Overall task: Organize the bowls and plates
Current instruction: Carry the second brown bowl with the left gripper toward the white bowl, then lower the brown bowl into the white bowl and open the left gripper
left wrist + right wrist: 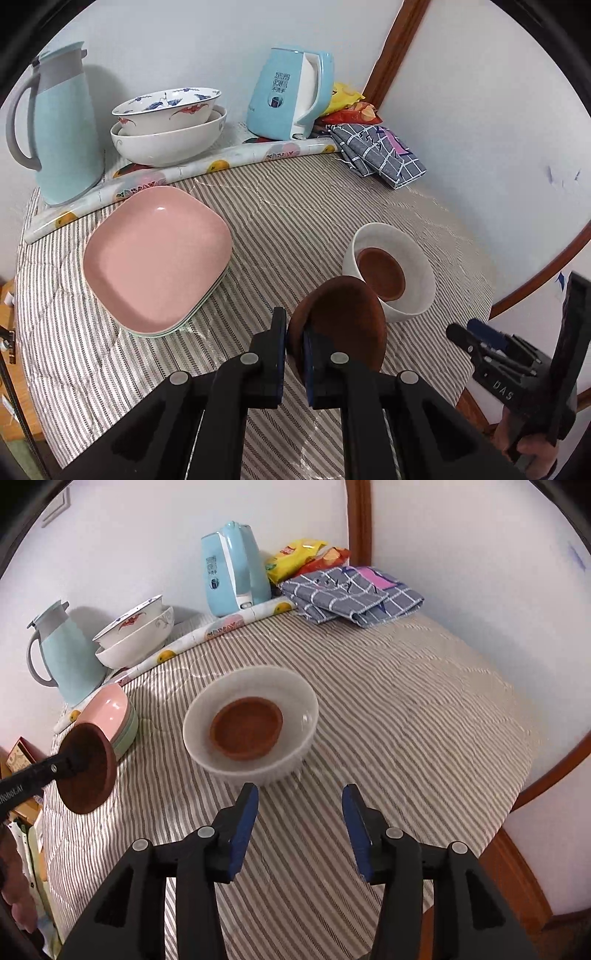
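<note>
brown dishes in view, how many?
2. One brown dish sits inside the white bowl mid-table. The other brown dish is held on edge in the left tongs, beside that bowl. More could be nested unseen.

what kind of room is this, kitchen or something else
Most likely a home dining or kitchen corner, not a lab. A round table with a striped cloth holds an electric kettle, snack packets and stacked bowls. The left gripper grips a brown dish; the right gripper is open.
</note>
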Motion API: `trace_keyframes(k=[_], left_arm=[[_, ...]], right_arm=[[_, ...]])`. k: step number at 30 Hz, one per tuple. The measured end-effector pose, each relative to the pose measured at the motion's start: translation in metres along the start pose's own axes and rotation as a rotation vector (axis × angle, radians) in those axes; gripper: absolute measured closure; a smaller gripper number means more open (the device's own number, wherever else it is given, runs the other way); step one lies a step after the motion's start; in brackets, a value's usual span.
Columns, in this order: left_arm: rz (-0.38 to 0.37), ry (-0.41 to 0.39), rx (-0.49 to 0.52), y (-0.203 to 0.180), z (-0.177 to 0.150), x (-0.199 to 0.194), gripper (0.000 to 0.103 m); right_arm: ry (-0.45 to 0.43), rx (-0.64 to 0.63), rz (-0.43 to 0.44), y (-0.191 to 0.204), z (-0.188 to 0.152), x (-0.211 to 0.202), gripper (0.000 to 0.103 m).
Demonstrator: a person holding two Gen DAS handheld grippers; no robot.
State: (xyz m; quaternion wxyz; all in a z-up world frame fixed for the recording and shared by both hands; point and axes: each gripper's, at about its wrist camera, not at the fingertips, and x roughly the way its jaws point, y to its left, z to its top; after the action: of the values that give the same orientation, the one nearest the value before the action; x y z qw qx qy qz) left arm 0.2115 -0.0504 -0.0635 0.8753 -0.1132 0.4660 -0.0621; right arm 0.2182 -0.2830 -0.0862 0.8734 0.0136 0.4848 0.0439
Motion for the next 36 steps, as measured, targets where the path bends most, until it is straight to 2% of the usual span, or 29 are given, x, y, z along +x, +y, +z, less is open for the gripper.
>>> trace_keyframes(k=[12,26,36], left_arm=[[0.002,-0.018,0.025,-0.017,0.005,-0.007,0.095],[-0.014,-0.017,0.074,-0.04,0.024,0.008,0.094],[-0.02,-0.008,0.1,-0.051,0.036,0.027,0.094]], right_arm=[[0.028,0.015,0.016,-0.006,-0.022,-0.002,0.056],[-0.004,0.057,0.017,-0.023,-0.007,-0.005,0.053],[0.005,0.074,0.012,-0.028,-0.004,0.003,0.053]])
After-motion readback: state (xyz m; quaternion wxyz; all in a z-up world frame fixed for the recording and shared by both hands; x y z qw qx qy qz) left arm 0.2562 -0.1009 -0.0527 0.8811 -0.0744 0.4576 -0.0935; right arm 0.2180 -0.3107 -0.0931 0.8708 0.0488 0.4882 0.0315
